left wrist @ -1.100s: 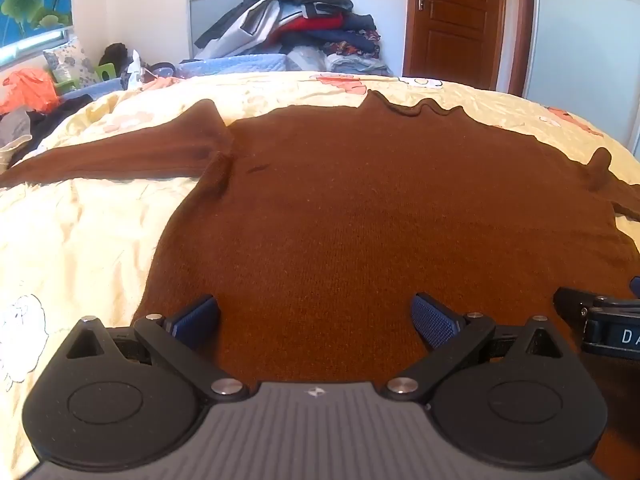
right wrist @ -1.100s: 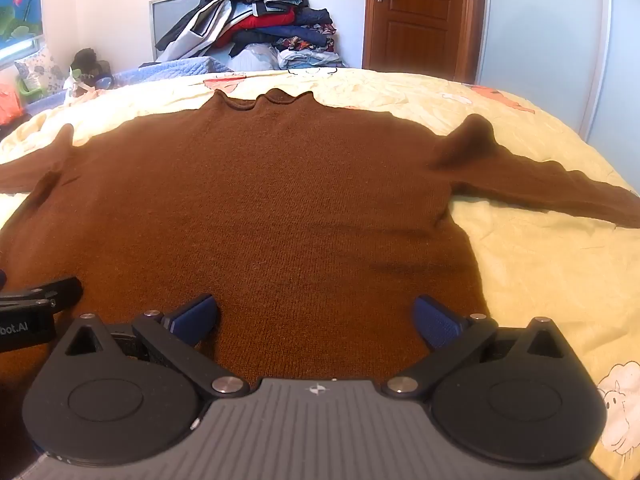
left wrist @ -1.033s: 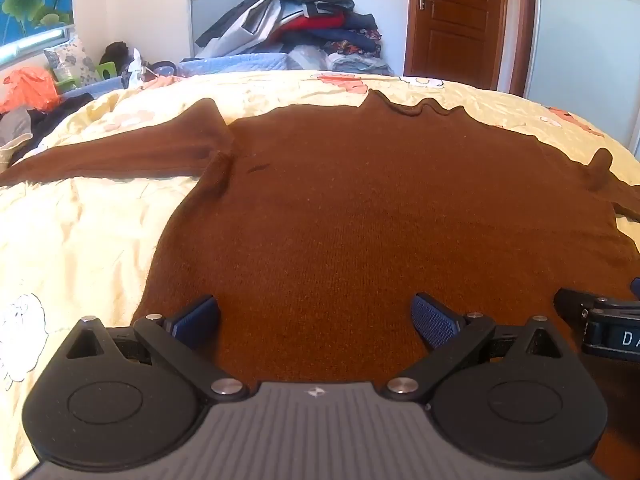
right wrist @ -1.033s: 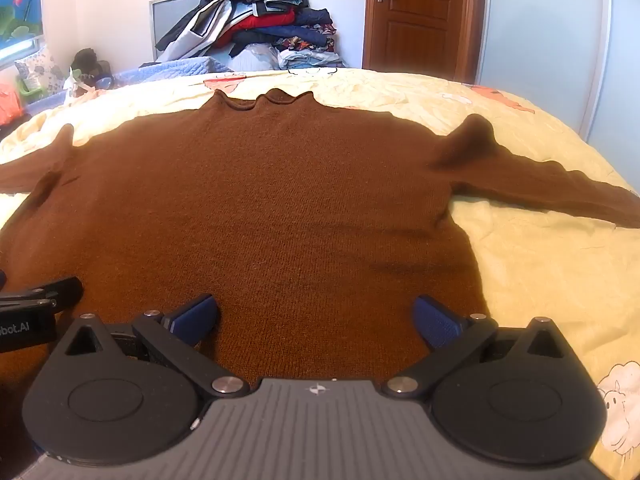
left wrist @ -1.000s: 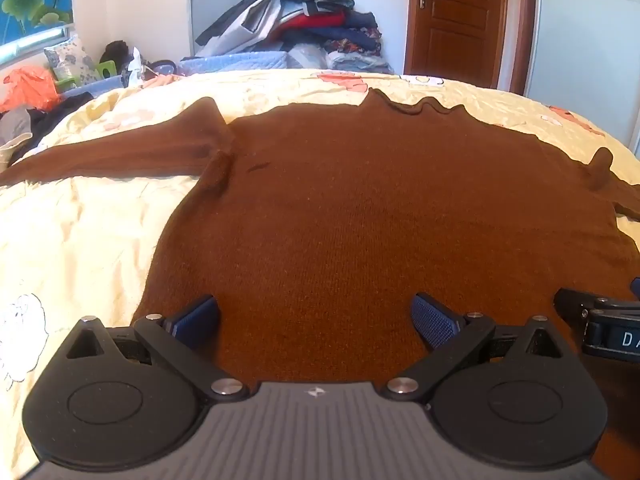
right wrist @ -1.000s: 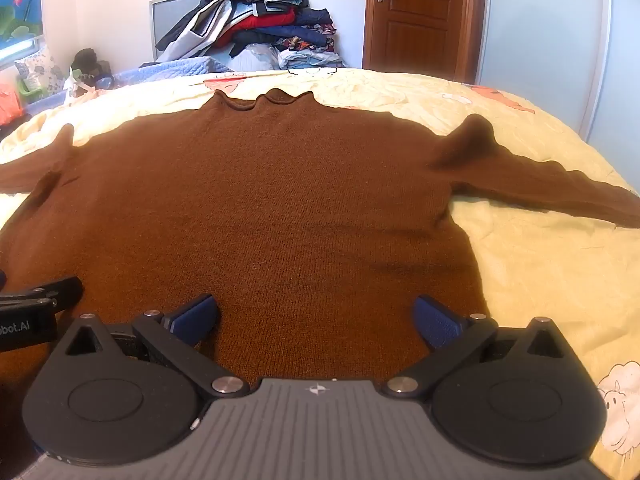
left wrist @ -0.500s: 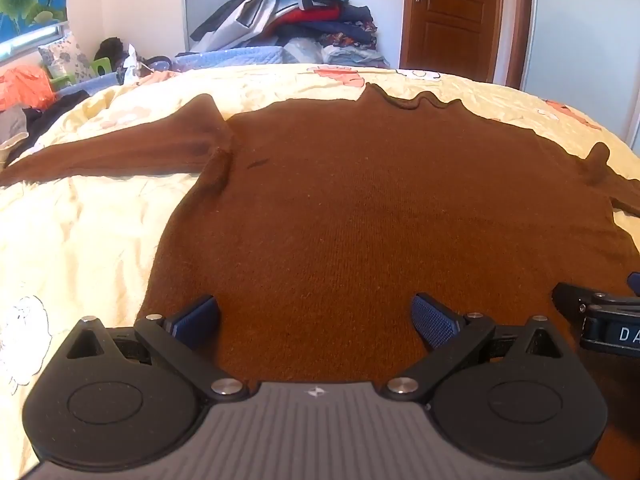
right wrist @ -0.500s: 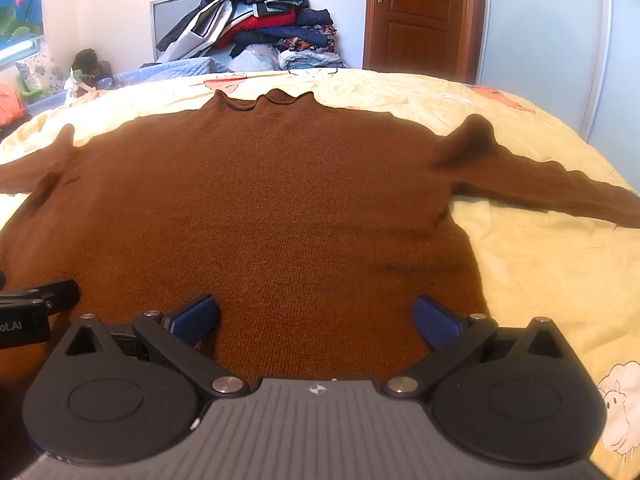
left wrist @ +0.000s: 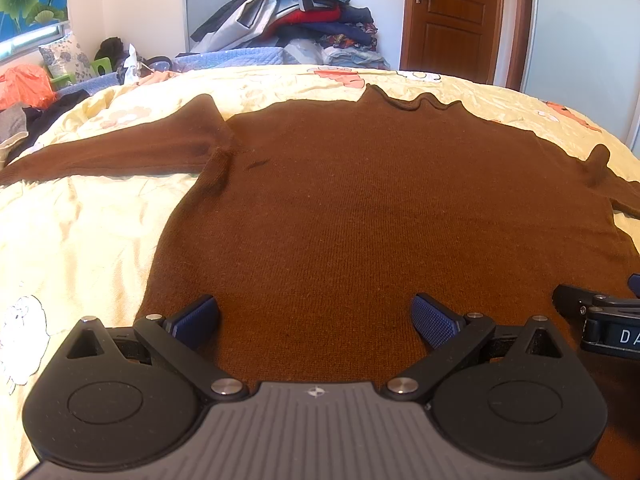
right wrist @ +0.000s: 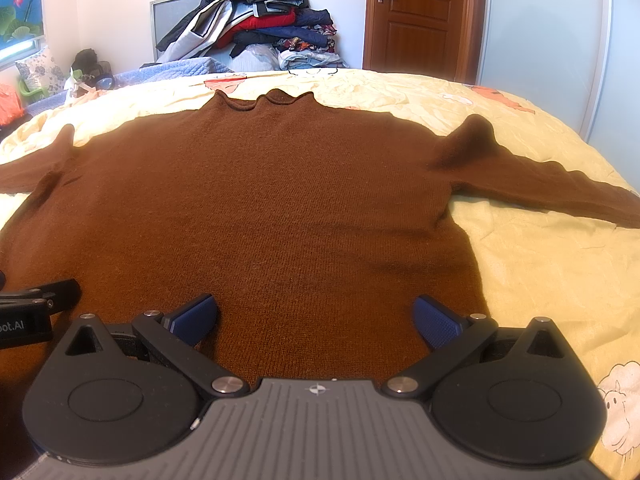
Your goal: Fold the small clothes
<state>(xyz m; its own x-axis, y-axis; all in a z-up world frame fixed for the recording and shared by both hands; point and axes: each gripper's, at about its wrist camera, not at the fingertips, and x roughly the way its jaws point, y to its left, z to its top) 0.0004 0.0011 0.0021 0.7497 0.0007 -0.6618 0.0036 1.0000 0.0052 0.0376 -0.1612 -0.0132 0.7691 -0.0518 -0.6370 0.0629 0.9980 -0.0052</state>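
Change since a second ago is proving slight: left gripper (left wrist: pixel 316 316) is tilting marginally; right gripper (right wrist: pixel 316 316) unchanged. Both are hovering jaws-apart, empty, over the hem of the flat brown knitted sweater (left wrist: pixel 380 208), so folding is not beginning yet.

Bed (left wrist: pixel 72 240), yellow cartoon-print sheet; brown sweater (left wrist: pixel 380 216) spread flat on it, sleeves out to both sides

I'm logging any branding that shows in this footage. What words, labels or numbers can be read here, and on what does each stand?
"DA", cut off at the frame edge: white letters on the right gripper, seen in the left wrist view.
"oot.AI", its start cut off: white letters on the left gripper, seen in the right wrist view.
No text is readable on the brown sweater, the bedspread or the door.
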